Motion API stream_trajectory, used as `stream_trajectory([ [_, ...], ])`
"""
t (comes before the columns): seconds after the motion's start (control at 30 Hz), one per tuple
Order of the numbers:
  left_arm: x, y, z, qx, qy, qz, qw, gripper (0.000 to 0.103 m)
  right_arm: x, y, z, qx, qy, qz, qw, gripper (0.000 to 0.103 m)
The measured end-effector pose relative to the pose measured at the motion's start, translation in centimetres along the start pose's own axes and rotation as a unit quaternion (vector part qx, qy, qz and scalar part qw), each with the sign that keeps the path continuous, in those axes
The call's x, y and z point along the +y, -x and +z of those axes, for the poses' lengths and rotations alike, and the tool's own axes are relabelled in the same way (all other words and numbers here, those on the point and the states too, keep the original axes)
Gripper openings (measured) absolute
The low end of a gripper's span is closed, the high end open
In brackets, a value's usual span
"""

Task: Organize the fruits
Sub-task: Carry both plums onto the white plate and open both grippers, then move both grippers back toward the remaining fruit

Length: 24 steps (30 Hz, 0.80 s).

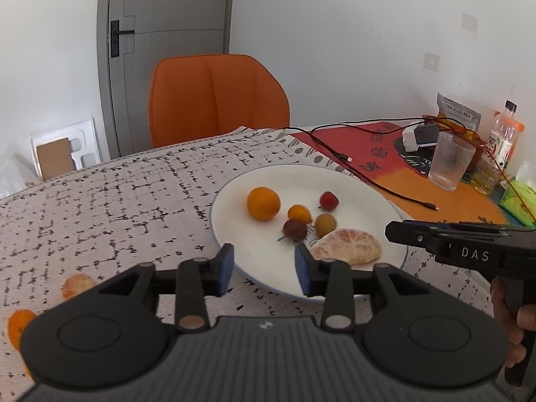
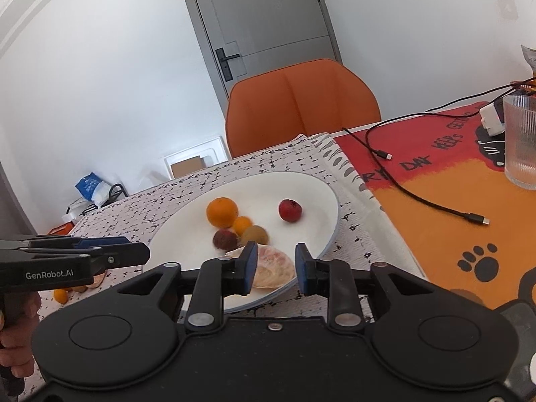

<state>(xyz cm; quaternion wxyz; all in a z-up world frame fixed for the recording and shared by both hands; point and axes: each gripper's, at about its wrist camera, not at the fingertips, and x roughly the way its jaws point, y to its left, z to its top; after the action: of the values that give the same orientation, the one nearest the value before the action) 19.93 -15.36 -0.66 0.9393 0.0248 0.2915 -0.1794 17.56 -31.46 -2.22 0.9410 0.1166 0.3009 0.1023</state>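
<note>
A white plate (image 1: 258, 177) on the speckled tablecloth holds an orange (image 1: 263, 203), a small orange fruit (image 1: 299, 213), a red fruit (image 1: 329, 200), a dark lychee (image 1: 294, 229), a yellow-green fruit (image 1: 325, 224) and a peeled pomelo segment (image 1: 346, 249). My left gripper (image 1: 264, 269) hovers open over the plate's near rim, nothing between its pads. My right gripper (image 2: 276, 268) is open just above the pomelo segment (image 2: 273, 264), which shows in the gap; its right pad stands clear of it. A peeled mandarin (image 1: 77, 285) and an orange (image 1: 20, 328) lie off the plate, left.
An orange chair (image 1: 217, 97) stands behind the table. On the red-orange mat (image 2: 435, 181) lie a black cable (image 2: 435, 206) and a ribbed glass (image 2: 521, 140). A bottle (image 1: 502, 140), a snack bag (image 1: 457, 110) and a green tissue pack (image 1: 517, 197) crowd the far right.
</note>
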Motion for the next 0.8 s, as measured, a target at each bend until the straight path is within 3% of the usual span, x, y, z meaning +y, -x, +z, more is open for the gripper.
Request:
stream_trajectory([
  [0.13, 0.5, 0.9, -0.2, -0.007, 0.001, 0.009, 0.9999, 0.056, 0.6, 0.0, -0.2, 0.000, 0.002, 0.006, 1.000, 0.036],
  [0.3, 1.5, 2.0, -0.5, -0.013, 0.007, 0.023, 0.9996, 0.063, 1.5, 0.0, -0.4, 0.001, 0.008, 0.014, 1.000, 0.049],
  [0.43, 2.3, 2.8, -0.8, -0.017, 0.015, 0.042, 0.9989, 0.078, 2.3, 0.0, -0.4, -0.002, 0.013, 0.018, 1.000, 0.058],
  [0.8, 5.1, 5.2, -2.5, -0.022, 0.030, 0.082, 0.9960, 0.086, 5.2, 0.0, -0.6, -0.002, 0.031, 0.042, 0.999, 0.090],
])
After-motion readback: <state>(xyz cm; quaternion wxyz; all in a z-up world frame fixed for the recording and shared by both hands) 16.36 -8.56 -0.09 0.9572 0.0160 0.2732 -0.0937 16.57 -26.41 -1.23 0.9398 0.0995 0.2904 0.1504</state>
